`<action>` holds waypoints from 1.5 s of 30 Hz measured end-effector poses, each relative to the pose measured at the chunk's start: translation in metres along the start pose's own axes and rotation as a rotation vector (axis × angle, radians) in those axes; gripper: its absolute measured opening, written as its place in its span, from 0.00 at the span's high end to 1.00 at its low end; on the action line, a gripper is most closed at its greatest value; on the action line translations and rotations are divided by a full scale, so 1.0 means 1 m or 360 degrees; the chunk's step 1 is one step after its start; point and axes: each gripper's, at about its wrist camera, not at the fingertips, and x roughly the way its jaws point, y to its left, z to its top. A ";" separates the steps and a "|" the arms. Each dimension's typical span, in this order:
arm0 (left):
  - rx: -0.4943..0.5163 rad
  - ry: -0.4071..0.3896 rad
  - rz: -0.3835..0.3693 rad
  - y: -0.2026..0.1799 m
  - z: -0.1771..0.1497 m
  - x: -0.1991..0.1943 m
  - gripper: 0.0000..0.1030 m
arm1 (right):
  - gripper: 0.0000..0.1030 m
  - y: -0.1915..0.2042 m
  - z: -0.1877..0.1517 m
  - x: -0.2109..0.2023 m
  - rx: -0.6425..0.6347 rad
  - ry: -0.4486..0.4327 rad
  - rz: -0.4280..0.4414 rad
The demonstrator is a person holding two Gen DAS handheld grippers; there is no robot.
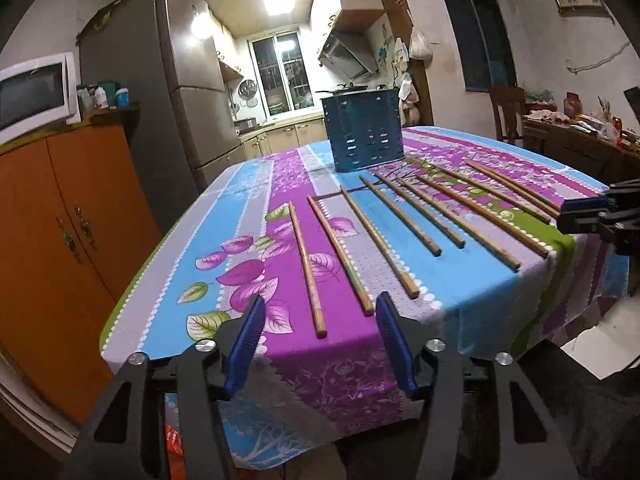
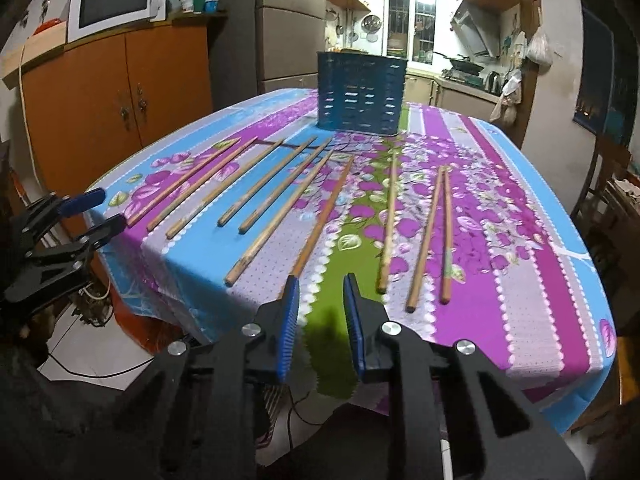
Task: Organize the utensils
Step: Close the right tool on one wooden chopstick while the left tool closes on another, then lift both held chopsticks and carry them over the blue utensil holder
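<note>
Ten long, thin wooden chopsticks (image 2: 280, 184) are fanned along the near edge of the floral-clothed table (image 2: 520, 280), before a blue slotted plastic holder (image 2: 360, 96). Both the left tool (image 1: 320, 320) and right tool (image 2: 320, 300) are held apart, empty. Light, stiff, slippery sticks are best pinched mid-shaft.

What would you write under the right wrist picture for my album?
Open right tongs near wooden chopsticks lined up before a blue holder.
</note>
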 end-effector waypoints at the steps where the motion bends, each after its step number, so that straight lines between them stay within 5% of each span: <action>1: -0.0010 0.0013 -0.0004 0.002 -0.001 0.004 0.52 | 0.79 0.003 0.000 0.001 -0.0013 0.0006 0.0008; 17: -0.0145 -0.0014 -0.0134 0.013 -0.013 0.026 0.63 | 0.85 0.028 -0.002 0.028 0.0141 0.0048 -0.0161; 26: -0.0284 -0.0059 -0.0106 0.018 -0.019 0.028 0.76 | 0.94 0.036 -0.005 0.029 0.0203 0.0021 -0.0253; 31: -0.0308 -0.0075 -0.0053 0.022 -0.020 0.028 0.92 | 0.95 0.034 -0.006 0.029 0.0262 -0.0004 -0.0253; 45: -0.0322 -0.0065 -0.0040 0.034 -0.008 0.024 0.93 | 0.95 0.026 0.000 0.015 0.0310 -0.0106 -0.0252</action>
